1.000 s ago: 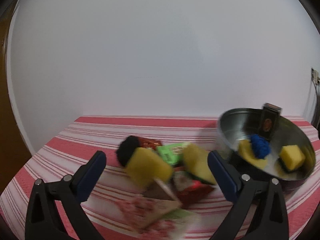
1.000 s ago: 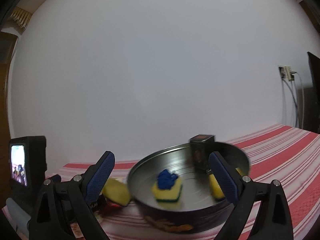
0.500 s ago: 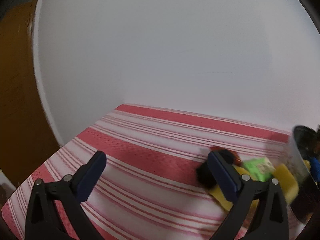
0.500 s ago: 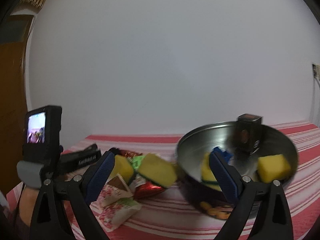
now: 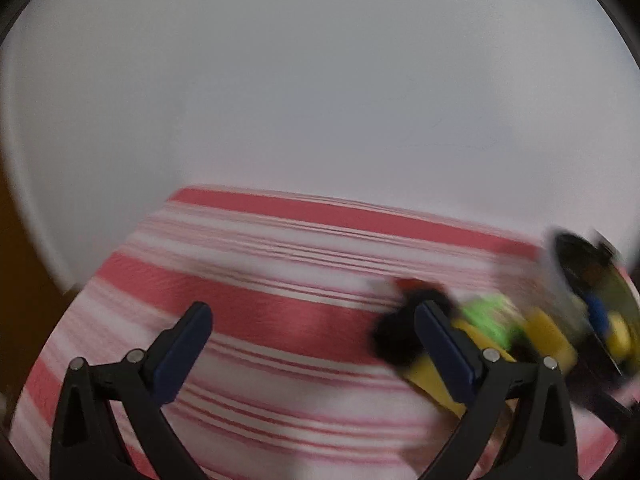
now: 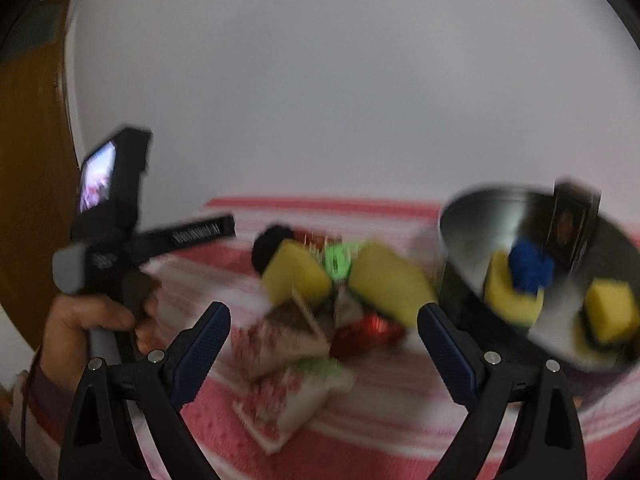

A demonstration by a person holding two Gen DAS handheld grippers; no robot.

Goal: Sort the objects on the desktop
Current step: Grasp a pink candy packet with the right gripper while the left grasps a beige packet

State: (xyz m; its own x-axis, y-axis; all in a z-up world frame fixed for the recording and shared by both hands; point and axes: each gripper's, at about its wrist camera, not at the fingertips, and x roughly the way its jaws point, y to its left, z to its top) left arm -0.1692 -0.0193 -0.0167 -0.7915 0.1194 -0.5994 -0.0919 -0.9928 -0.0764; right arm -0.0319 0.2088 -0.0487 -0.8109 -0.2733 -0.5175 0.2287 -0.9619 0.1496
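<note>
A: Where's the stuff to sort?

B: A blurred heap lies mid-tabletop on the red-and-white striped cloth (image 6: 360,432): a yellow sponge with a black fuzzy end (image 6: 294,276), a second yellow sponge block (image 6: 386,286), a bright green packet (image 6: 338,260) between them, a shiny red foil wrapper (image 6: 368,334), and two white sachets with red print (image 6: 288,404) nearest the camera.

A: And the container?

B: A round silver metal tin (image 6: 472,220) sits just beside the heap, toward the tabletop's right edge. Inside it are a yellow sponge topped with a blue fuzzy lump (image 6: 528,270), another yellow sponge cube (image 6: 610,310), and a dark upright little box (image 6: 570,224) leaning on the far wall.

A: The tongs?

B: The right tongs (image 6: 324,344) are spread wide with nothing between them, hovering above the heap's near side. The left tongs (image 5: 312,344) are likewise spread and empty, over bare stripes toward the tabletop's left edge; the heap shows behind their right finger. The left hand (image 6: 86,332) grips their handle.
</note>
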